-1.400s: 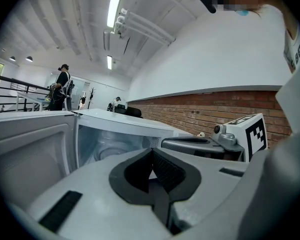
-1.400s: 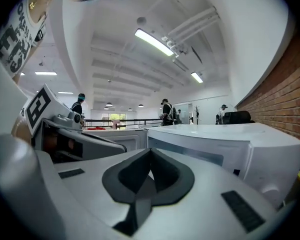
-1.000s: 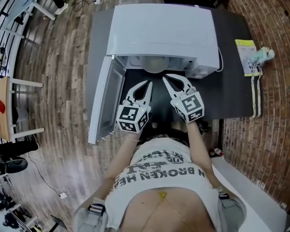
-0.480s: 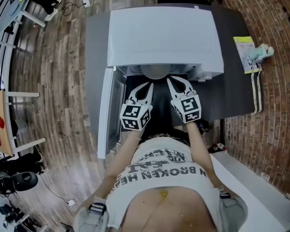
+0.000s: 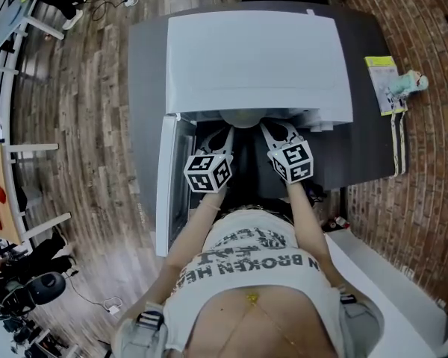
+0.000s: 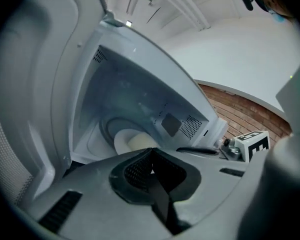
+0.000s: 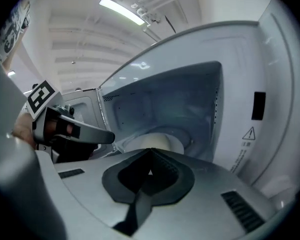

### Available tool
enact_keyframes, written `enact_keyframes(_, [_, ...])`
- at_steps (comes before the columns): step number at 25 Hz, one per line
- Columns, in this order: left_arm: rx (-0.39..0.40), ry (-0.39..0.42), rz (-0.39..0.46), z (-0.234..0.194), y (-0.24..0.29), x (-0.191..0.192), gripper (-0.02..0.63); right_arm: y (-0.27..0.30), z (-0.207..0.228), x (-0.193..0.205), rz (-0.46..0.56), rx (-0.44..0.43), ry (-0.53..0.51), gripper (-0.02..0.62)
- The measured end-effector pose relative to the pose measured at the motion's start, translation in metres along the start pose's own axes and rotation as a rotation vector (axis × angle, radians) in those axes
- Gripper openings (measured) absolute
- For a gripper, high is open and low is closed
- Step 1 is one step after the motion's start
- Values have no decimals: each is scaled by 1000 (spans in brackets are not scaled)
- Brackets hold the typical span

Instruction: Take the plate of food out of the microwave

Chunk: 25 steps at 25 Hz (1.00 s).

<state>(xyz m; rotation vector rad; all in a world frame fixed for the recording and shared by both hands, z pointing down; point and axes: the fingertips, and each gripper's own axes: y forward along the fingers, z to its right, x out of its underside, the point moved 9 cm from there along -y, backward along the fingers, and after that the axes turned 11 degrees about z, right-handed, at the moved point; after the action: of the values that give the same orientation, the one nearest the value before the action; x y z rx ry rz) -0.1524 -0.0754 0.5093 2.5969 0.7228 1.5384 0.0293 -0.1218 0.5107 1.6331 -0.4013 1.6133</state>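
The door [image 5: 172,185] stands open just left of the left gripper [image 6: 151,153]. The right gripper [image 7: 150,152] is close beside it, and a booklet [image 5: 379,80] lies on the table [image 5: 366,148] well off to the right. Both pairs of fingers are pressed together on nothing. Ahead of the tips, inside the microwave [image 5: 257,51], sits the plate [image 7: 165,143] with pale food [image 6: 140,143].

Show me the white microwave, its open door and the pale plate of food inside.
white microwave [image 5: 257,62], head view, on its flat top panel.
open microwave door [image 5: 170,192], head view, on the door's inner face.
pale plate of food [image 7: 178,144], right gripper view, on the plate's right rim.
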Motion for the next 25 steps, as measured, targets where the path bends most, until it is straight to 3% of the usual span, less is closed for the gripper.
enact_keyframes(8, [-45,-82,-33,-18,16,13,8,11,17,12,-72,77,4,8])
enact_keyframes(14, [-104,-243,-35,-34,22,25,14,13,24,18,-74,113,63,8])
enact_keyframes(17, [-129,-314,-34,-38,25,32,56,12,26,19,-77,119,82,9])
enact_keyframes(25, [-104,-523,7,-49,39,42,92,9,30,22,-65,131,146,9])
